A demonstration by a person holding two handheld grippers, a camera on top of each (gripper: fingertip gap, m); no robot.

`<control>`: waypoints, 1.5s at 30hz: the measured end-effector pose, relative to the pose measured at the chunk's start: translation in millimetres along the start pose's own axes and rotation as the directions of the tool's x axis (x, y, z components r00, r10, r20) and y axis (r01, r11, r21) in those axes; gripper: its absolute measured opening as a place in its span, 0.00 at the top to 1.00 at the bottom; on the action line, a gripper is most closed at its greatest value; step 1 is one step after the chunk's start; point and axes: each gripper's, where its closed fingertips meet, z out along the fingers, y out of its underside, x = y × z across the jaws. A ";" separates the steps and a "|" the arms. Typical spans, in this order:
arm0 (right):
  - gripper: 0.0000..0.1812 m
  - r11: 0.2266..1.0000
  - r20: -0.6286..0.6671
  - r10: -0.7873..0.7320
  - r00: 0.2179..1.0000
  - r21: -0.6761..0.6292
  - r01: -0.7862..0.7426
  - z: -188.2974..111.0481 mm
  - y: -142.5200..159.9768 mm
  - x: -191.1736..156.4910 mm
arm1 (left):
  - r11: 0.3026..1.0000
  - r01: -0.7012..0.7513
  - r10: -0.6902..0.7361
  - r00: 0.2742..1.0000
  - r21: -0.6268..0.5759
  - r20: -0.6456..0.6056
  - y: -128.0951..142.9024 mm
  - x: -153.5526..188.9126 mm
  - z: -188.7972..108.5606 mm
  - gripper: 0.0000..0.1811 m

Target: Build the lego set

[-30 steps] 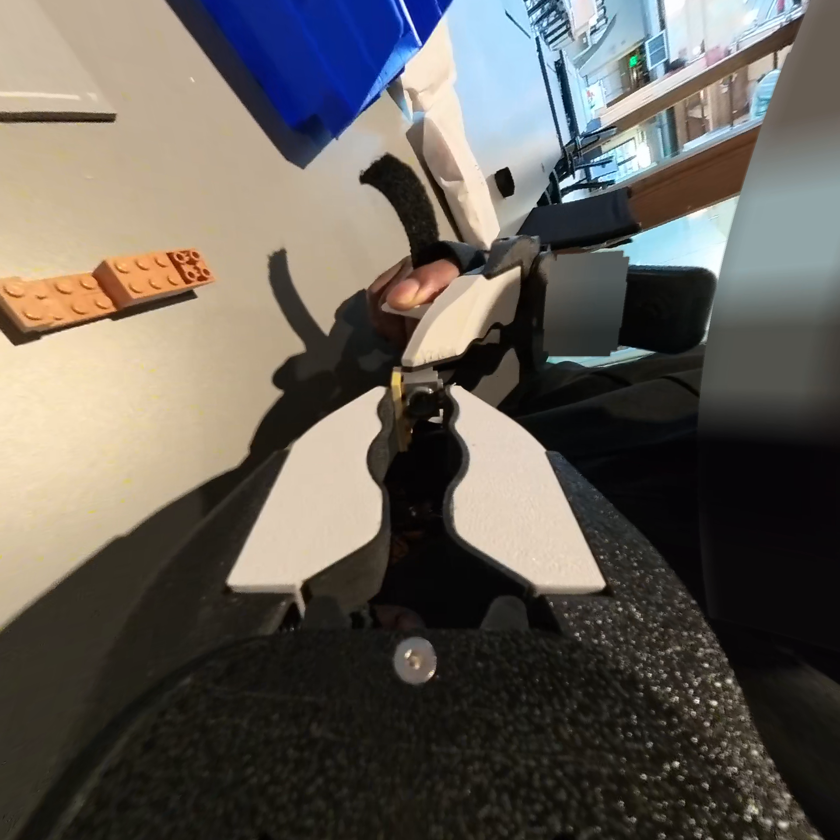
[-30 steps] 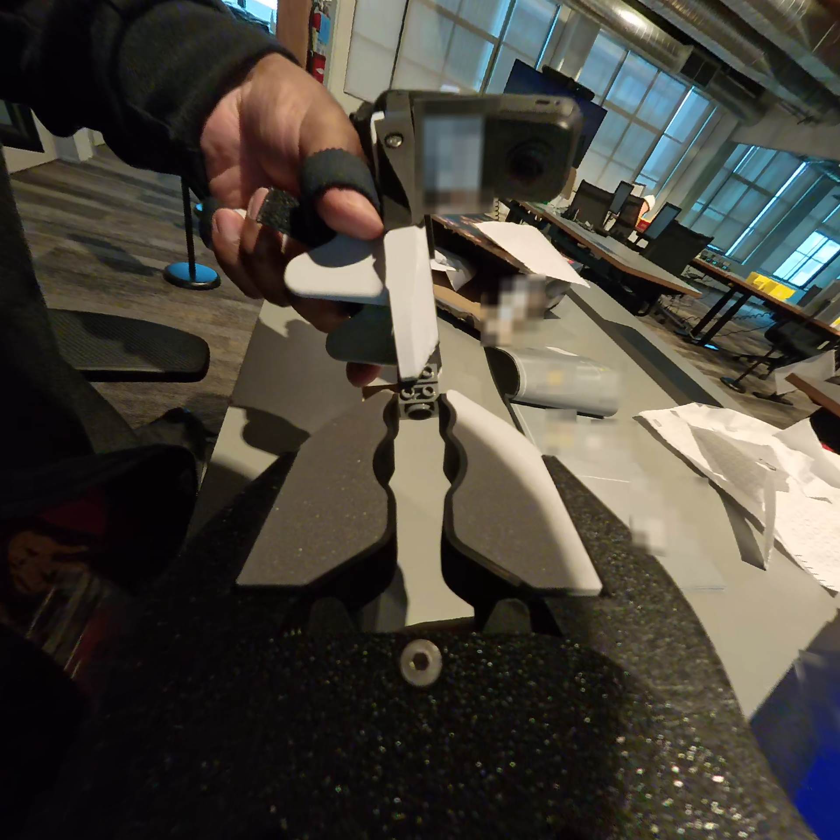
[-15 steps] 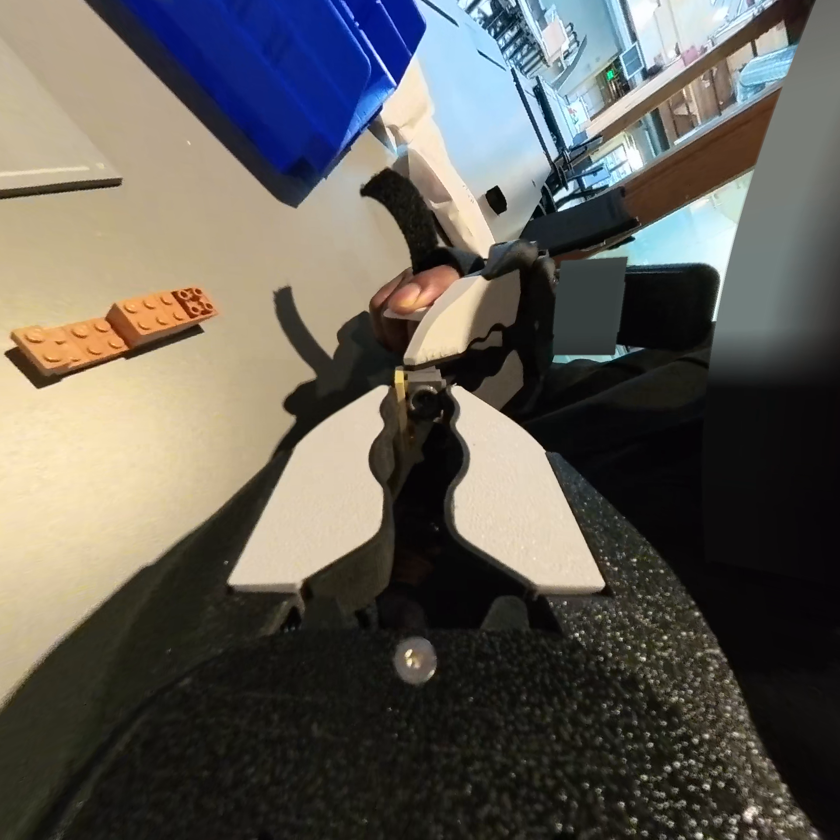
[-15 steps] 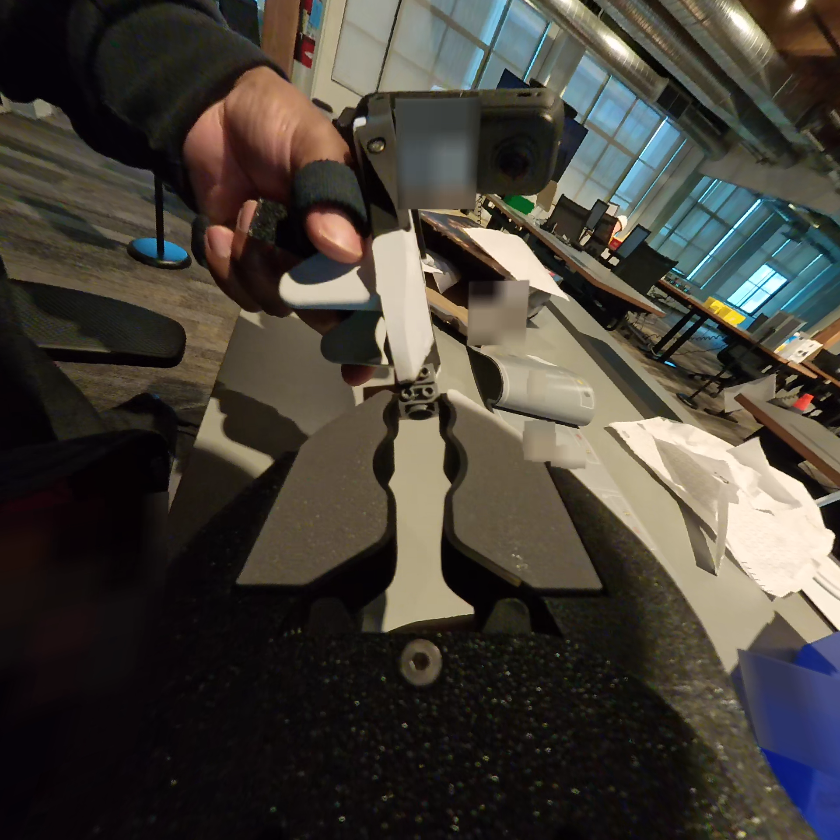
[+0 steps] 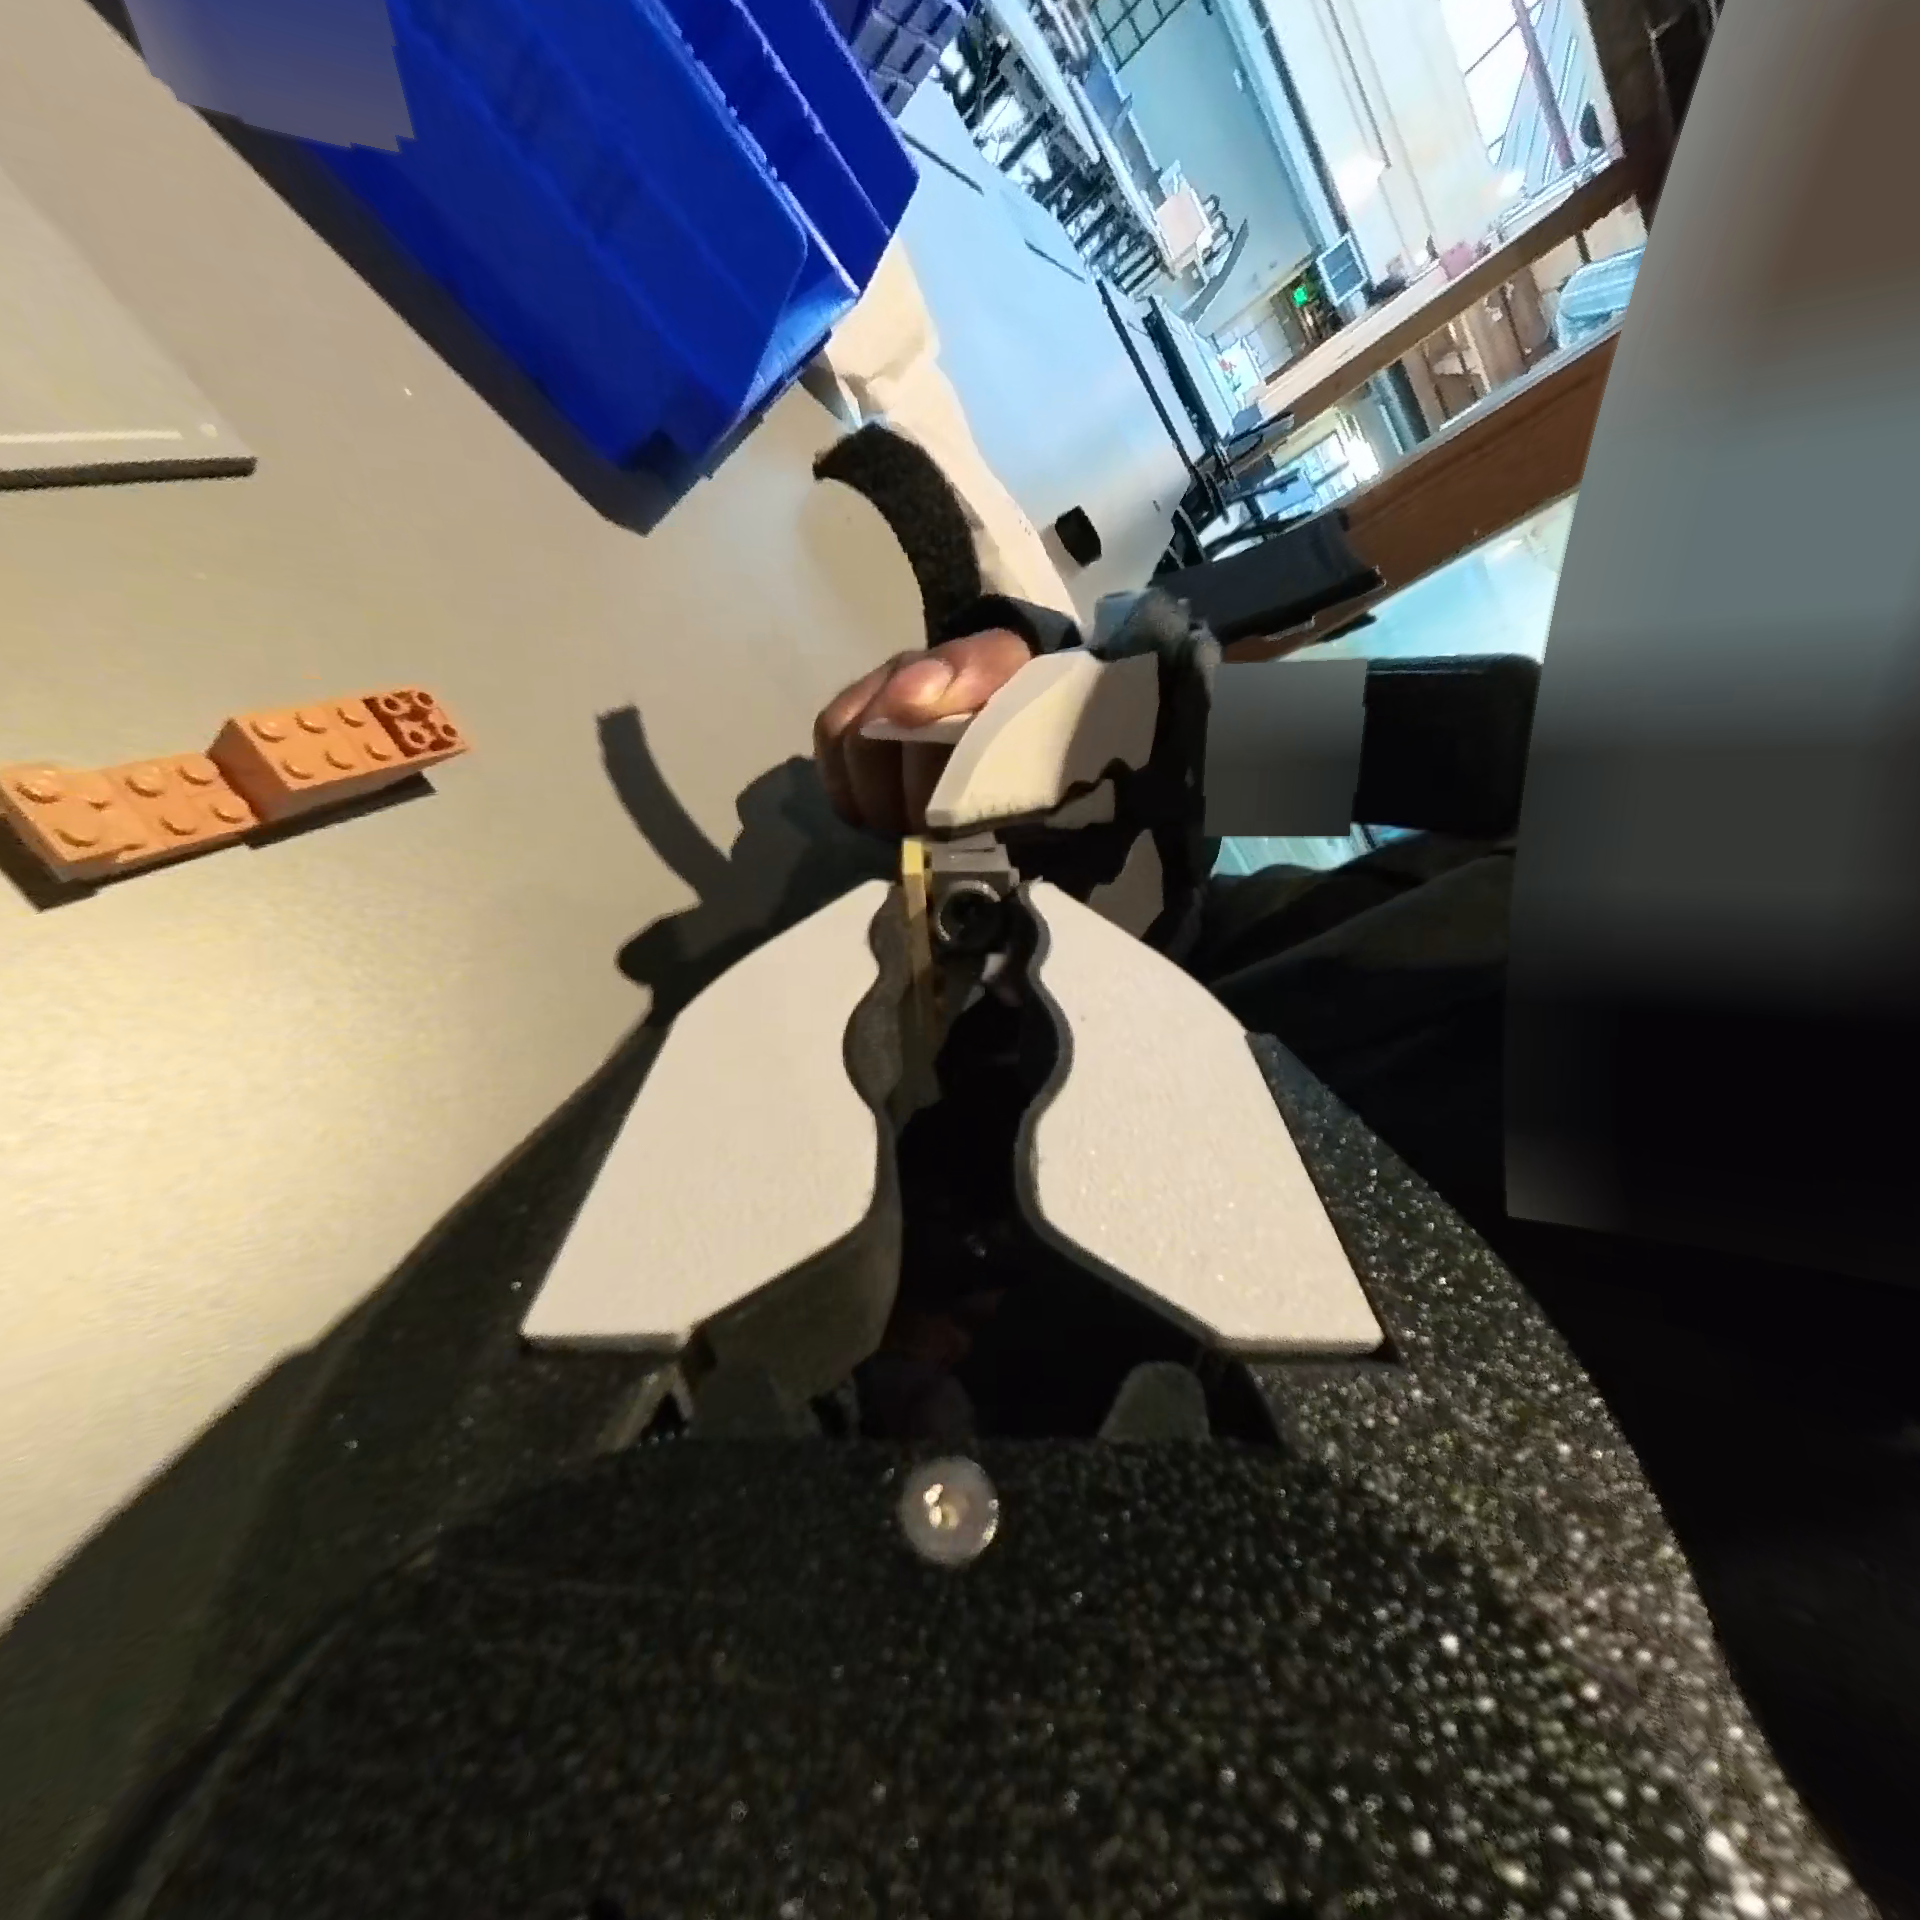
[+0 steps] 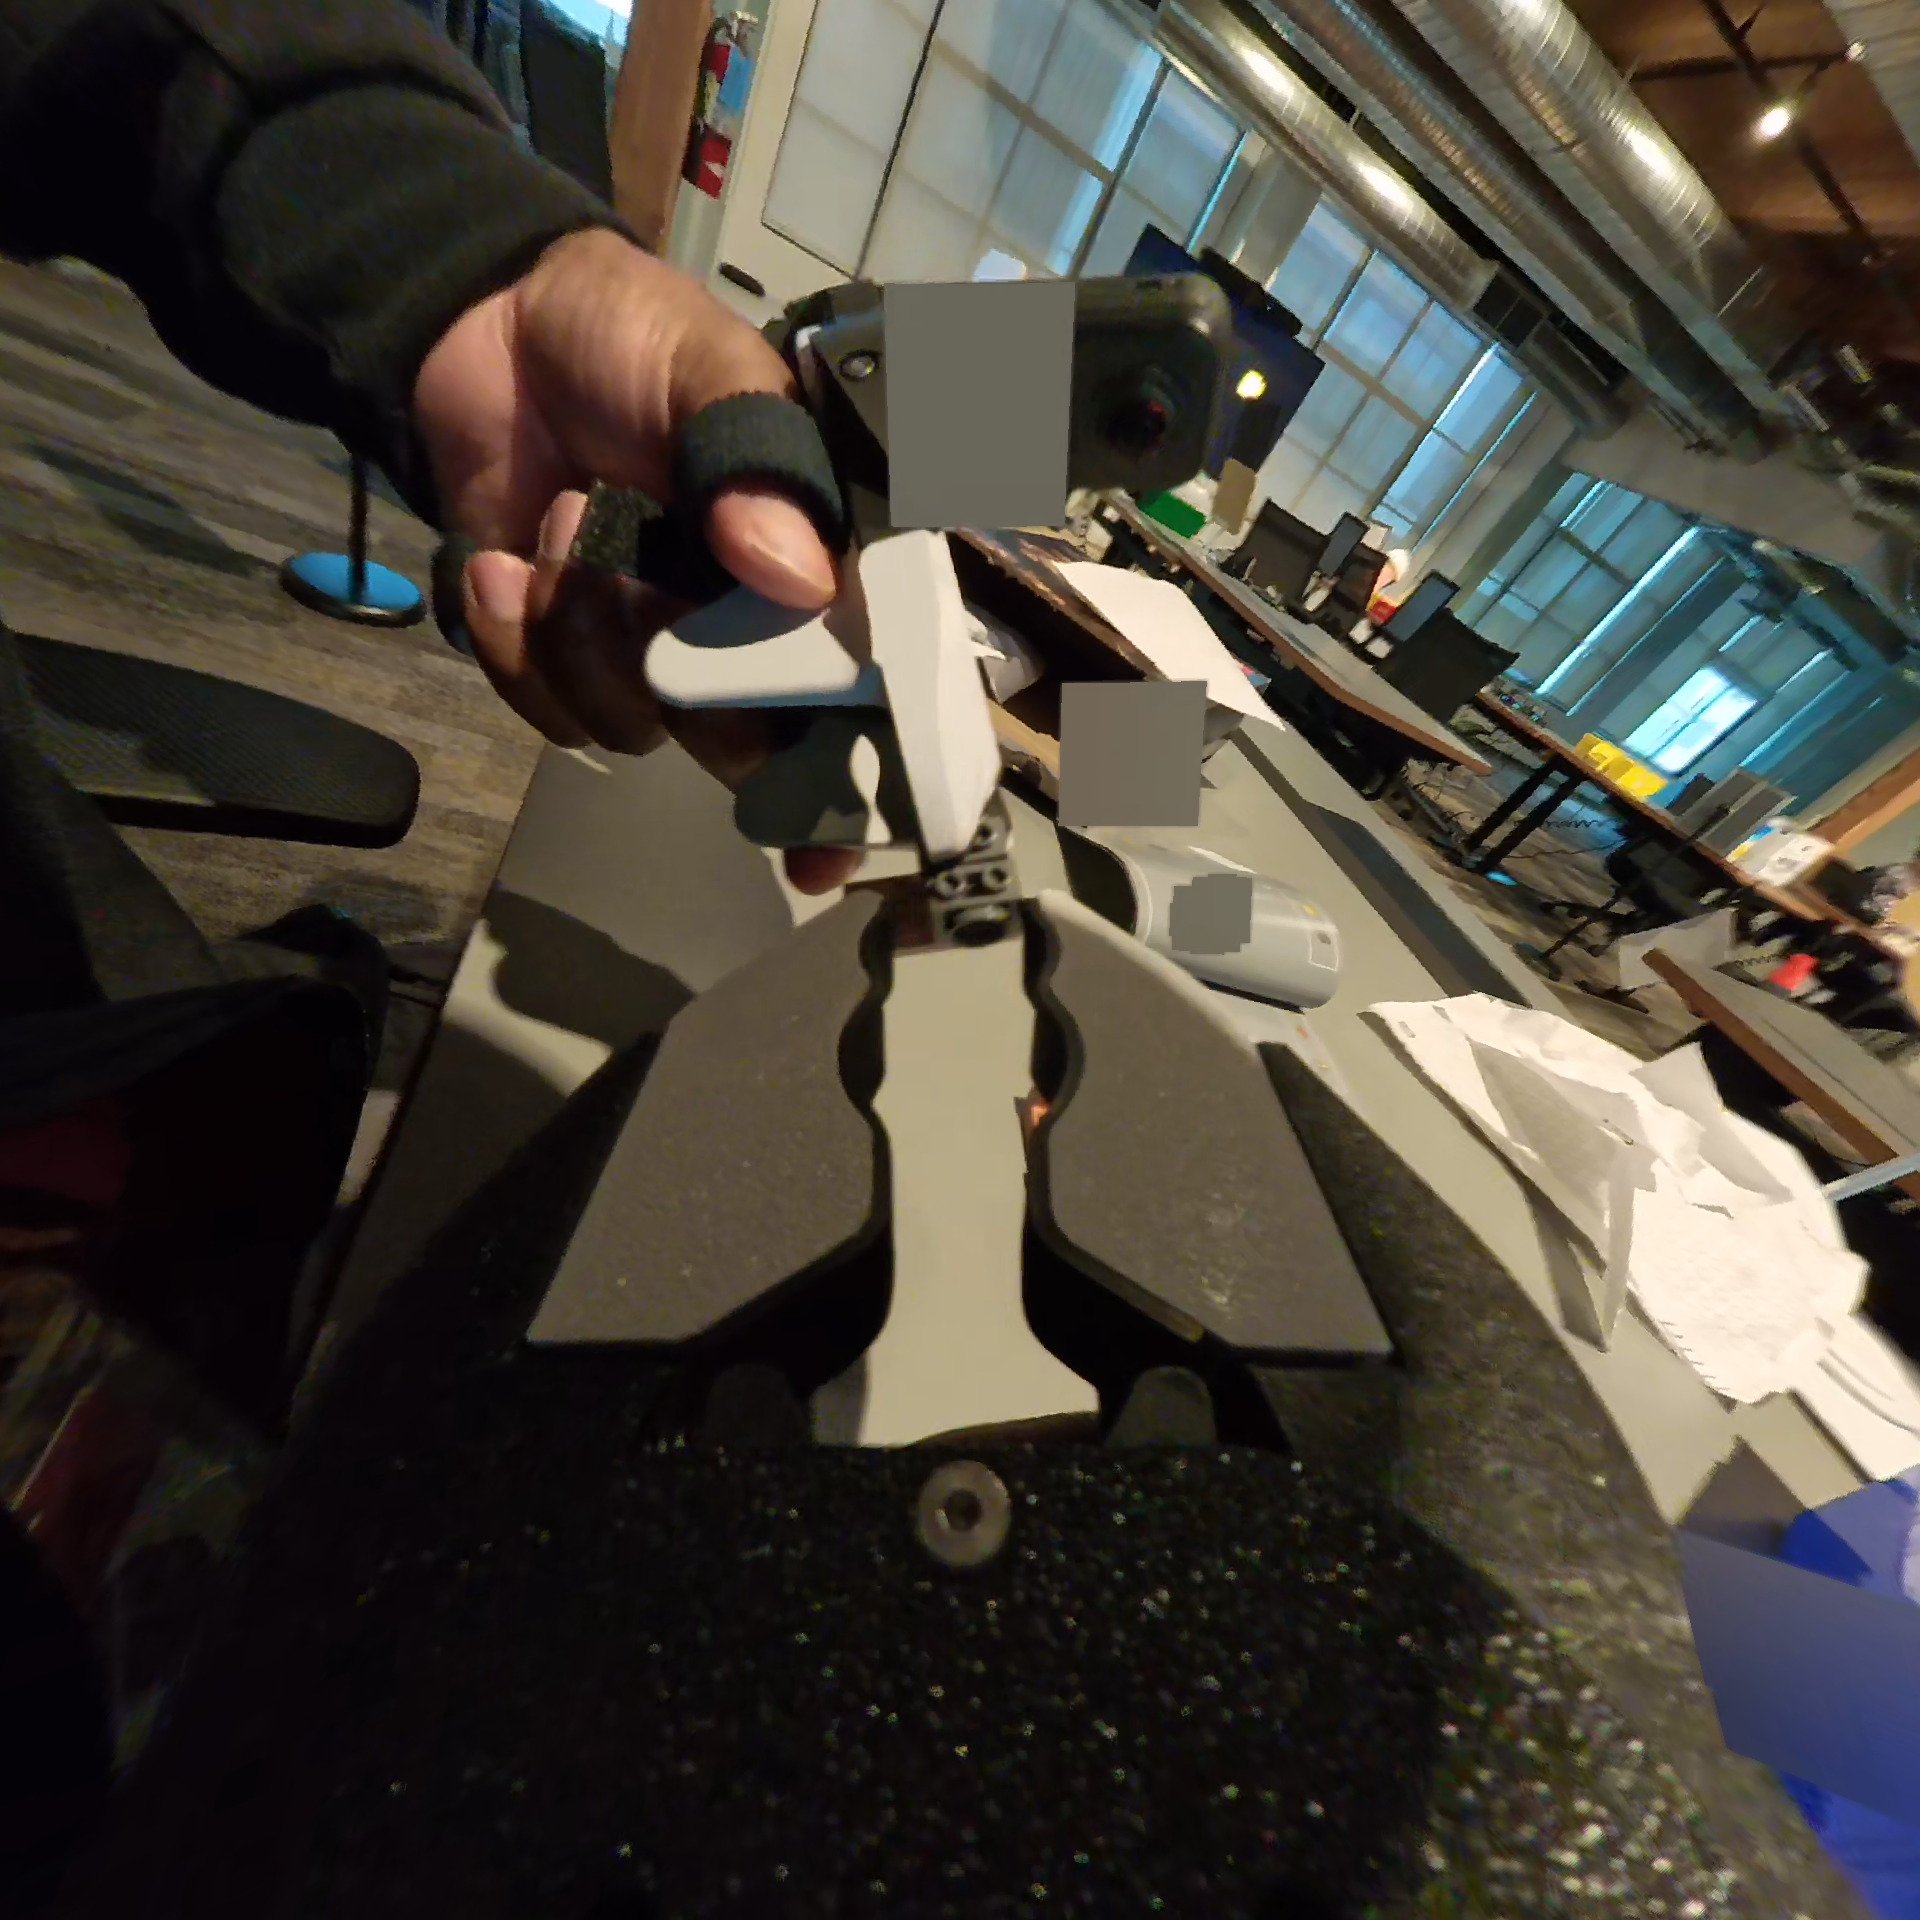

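In the left wrist view my left gripper (image 5: 961,920) is shut on a small dark grey lego piece (image 5: 968,914) with a thin tan plate (image 5: 912,883) against its left side. My right gripper (image 5: 961,831) meets it tip to tip from above, held by a hand. In the right wrist view my right gripper (image 6: 961,925) is shut on a small dark grey studded brick (image 6: 971,906), and the left gripper (image 6: 961,852) comes down onto it, its tips against the brick. Both are held in the air above the grey table (image 5: 312,1039). Joined orange bricks (image 5: 229,774) lie on the table to the left.
A blue bin (image 5: 623,260) stands on the table beyond the orange bricks, and a flat grey plate (image 5: 104,416) lies to their left. In the right wrist view crumpled white paper (image 6: 1662,1164) and a pale cylinder (image 6: 1278,951) lie on the table, with a black chair (image 6: 208,758) at left. The grippers are tip to tip, or close to it.
Both grippers stay shut and tip to tip on the small pieces. The pair has tilted and shifted, so the blue bin fills more of the left wrist view.
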 end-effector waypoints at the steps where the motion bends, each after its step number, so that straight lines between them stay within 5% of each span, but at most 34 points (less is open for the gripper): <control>1: 0.85 1.000 0.010 0.018 1.000 -0.001 -0.018 -0.2 0.7 -0.1 | 1.000 -0.011 0.011 1.000 0.013 0.001 -2.1 -0.3 -1.3 0.90; 6: 0.76 0.964 0.099 0.263 0.960 0.022 -0.266 -1.4 0.1 3.2 | 0.983 -0.168 0.165 0.985 0.075 0.039 -12.9 -0.9 -10.1 0.90; 10: 0.74 0.835 0.238 0.527 0.816 0.030 -0.549 -2.6 -4.4 6.3 | 0.916 -0.398 0.392 0.915 0.049 0.099 -12.2 -2.2 -10.8 0.90; 13: 0.79 0.779 0.292 0.594 0.750 0.025 -0.627 -4.0 -6.2 7.2 | 0.850 -0.526 0.521 0.846 0.022 0.114 -9.1 -1.6 -9.7 0.90; 19: 0.85 0.776 0.332 0.592 0.734 0.010 -0.630 -3.4 -7.6 0.2 | 0.735 -0.678 0.677 0.731 -0.022 0.081 -2.3 6.7 -8.2 0.90; 29: 0.90 0.807 0.362 0.534 0.764 0.051 -0.589 -5.7 -16.5 -6.7 | 0.678 -0.733 0.735 0.677 -0.059 0.031 4.0 13.5 -4.4 0.90; 37: 0.91 0.847 0.334 0.471 0.817 0.087 -0.524 -6.6 -18.6 -7.3 | 0.693 -0.718 0.720 0.694 -0.058 0.016 4.5 15.9 -4.7 0.90; 45: 0.91 0.870 0.316 0.443 0.839 0.075 -0.487 -6.1 -16.1 -8.1 | 0.781 -0.624 0.623 0.782 -0.031 -0.015 5.4 14.9 -4.1 0.90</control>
